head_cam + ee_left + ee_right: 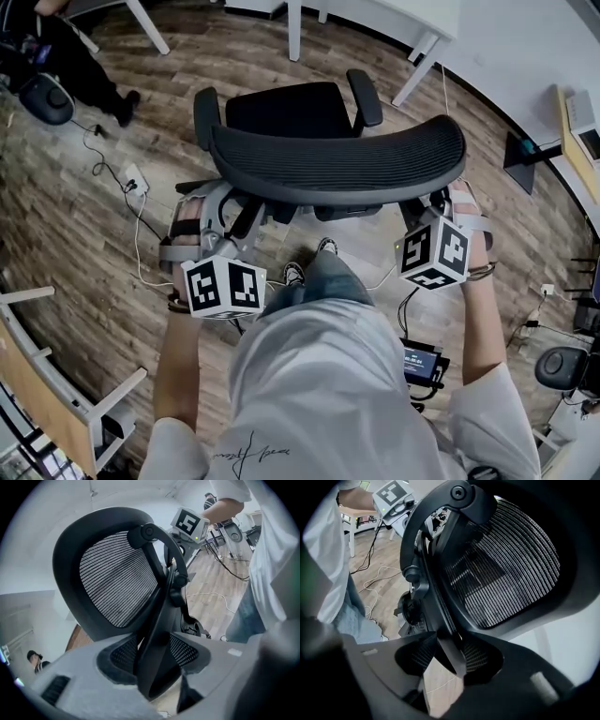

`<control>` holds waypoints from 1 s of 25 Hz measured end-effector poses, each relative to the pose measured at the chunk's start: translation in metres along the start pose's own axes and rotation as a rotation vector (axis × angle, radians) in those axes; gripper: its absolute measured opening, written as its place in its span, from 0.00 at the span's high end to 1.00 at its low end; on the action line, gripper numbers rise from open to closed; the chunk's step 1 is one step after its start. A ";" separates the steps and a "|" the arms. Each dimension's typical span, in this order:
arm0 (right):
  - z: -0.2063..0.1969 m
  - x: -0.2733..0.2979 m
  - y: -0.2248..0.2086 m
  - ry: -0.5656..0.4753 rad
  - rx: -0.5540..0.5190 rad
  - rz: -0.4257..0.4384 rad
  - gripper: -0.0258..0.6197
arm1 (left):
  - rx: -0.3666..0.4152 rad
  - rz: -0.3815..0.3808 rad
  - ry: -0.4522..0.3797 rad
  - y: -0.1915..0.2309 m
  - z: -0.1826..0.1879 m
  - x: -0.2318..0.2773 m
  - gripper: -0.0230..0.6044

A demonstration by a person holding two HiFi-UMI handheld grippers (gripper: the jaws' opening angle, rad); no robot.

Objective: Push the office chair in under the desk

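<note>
A black mesh office chair (337, 155) stands on the wood floor with its backrest toward me and its seat facing a white desk (394, 14) at the top. My left gripper (220, 202) is at the left underside of the backrest, and my right gripper (441, 202) is at the right underside. In the left gripper view, my left gripper (152, 660) is shut on the chair's black back strut (157, 634), below the mesh back (112, 583). In the right gripper view, my right gripper (450, 660) clasps the other strut (440, 616) the same way.
White cables and a power strip (134, 178) lie on the floor at the left. A seated person's legs (84, 70) are at the top left. A wood-topped desk (47, 394) sits at the lower left. Another chair base (562, 366) and cables are at the right.
</note>
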State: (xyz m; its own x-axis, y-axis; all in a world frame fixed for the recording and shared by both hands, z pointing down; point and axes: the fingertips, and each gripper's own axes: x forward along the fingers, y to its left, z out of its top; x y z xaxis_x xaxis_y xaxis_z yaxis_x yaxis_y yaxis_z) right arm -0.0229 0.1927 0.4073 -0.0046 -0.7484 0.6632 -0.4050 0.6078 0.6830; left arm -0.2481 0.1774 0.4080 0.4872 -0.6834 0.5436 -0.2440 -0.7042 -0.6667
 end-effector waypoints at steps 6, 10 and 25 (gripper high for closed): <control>0.001 0.016 -0.014 0.022 0.018 -0.005 0.68 | -0.002 -0.006 -0.010 0.012 -0.001 0.016 0.63; -0.002 0.027 -0.023 0.029 0.025 0.002 0.68 | -0.002 -0.010 -0.008 0.019 0.001 0.030 0.63; -0.009 0.056 -0.057 0.001 0.089 -0.042 0.68 | -0.010 -0.085 -0.058 0.058 0.010 0.085 0.62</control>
State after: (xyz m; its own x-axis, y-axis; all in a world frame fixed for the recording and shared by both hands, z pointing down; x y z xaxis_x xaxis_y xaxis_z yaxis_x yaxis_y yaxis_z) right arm 0.0083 0.1189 0.4082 0.0152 -0.7727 0.6346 -0.4844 0.5495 0.6807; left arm -0.2125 0.0800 0.4105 0.5543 -0.6088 0.5675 -0.2075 -0.7614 -0.6141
